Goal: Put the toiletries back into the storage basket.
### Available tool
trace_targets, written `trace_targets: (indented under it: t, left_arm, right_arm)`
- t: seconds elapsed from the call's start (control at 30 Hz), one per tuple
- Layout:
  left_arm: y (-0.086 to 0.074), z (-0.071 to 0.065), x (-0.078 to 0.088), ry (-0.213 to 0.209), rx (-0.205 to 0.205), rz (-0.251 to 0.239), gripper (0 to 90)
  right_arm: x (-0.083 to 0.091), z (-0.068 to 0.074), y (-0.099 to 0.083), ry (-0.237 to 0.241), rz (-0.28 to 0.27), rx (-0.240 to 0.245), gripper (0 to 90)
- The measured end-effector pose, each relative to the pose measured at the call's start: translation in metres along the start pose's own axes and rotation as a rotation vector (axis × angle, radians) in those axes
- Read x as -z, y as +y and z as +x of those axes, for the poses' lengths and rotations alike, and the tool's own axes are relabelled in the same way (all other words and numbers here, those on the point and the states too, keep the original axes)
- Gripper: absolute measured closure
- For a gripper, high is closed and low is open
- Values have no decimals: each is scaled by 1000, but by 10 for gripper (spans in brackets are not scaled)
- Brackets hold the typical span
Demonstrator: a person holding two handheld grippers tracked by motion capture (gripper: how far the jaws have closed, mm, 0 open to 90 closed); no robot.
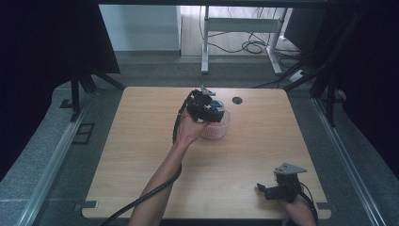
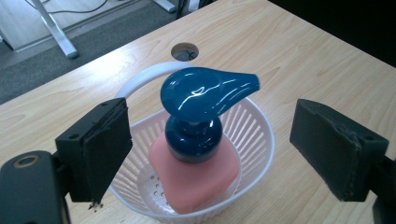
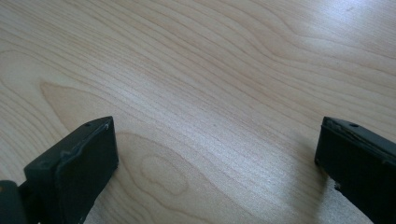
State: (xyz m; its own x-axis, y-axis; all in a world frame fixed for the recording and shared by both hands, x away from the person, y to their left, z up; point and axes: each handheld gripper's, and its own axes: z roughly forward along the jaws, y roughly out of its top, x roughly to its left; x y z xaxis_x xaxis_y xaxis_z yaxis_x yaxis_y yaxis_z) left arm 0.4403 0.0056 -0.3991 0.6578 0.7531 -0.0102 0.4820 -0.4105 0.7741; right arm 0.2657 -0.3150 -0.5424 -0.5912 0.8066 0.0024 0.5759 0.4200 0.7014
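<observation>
left gripper (image 2: 210, 149) wide, empty | over pump bottle (image 2: 198, 116) in basket (image 2: 252, 140) | right gripper (image 3: 217, 163) wide, empty

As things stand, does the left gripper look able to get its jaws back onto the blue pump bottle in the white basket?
Probably yes. The left gripper stands open just above the pump bottle, its jaws apart on either side of the blue head, with nothing between them. The white basket rim sits lower than the pump.
</observation>
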Motion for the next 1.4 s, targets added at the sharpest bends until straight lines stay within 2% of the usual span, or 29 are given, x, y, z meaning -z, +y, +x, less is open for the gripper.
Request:
trace_targets:
  t: [0.5, 1.4]
  left_arm:
    - [-3, -6, 15, 19, -58, 4, 123]
    - [-18, -12, 42, 9, -69, -13, 123]
  right_arm:
    - [0, 0, 0, 1, 1, -3, 0]
    - [0, 0, 0, -2, 2, 4, 0]
